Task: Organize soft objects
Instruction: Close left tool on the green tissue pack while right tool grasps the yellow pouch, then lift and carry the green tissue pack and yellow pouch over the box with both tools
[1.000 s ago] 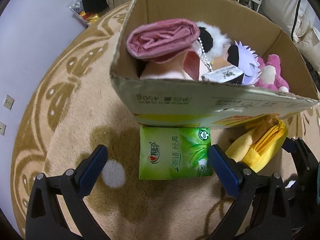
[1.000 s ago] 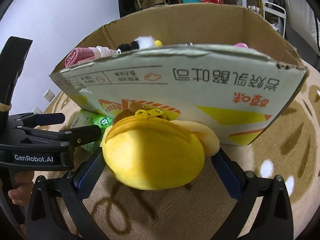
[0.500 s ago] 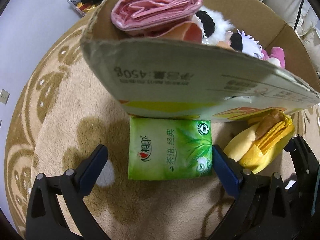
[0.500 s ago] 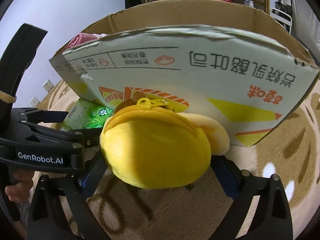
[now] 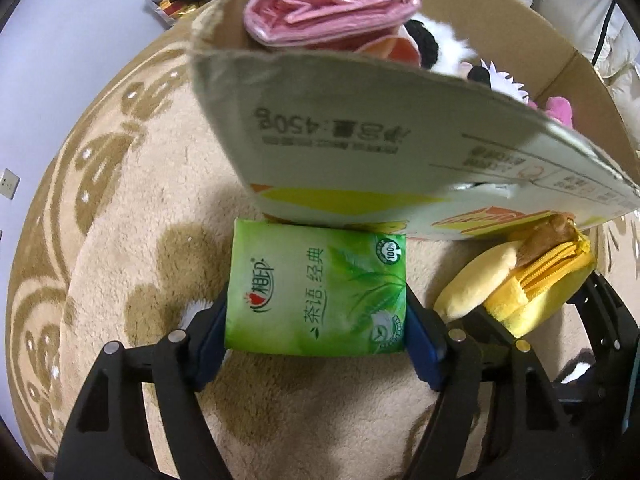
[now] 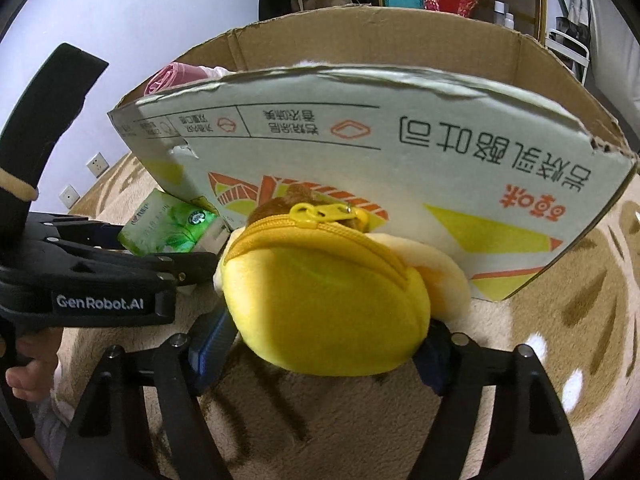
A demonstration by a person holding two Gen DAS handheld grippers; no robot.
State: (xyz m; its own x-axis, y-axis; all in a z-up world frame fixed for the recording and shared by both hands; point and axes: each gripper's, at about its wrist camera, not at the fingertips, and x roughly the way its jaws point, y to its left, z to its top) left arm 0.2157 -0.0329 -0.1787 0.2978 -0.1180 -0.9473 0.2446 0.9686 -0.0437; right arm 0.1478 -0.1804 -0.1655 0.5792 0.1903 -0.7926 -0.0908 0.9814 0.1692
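Gripping green tissue pack with left gripper, blue pads pressed on both side edges, closed to pack width. Squeezing yellow plush zip pouch with right gripper, fingers tight against its sides. Both on beige patterned carpet, just near of cardboard box, pack's far edge tucked under leaning front flap. Pouch to right of pack, touching box front. Holding pink rolled bag, black-and-white plush, pink plush inside box. Showing white wall socket at far left.
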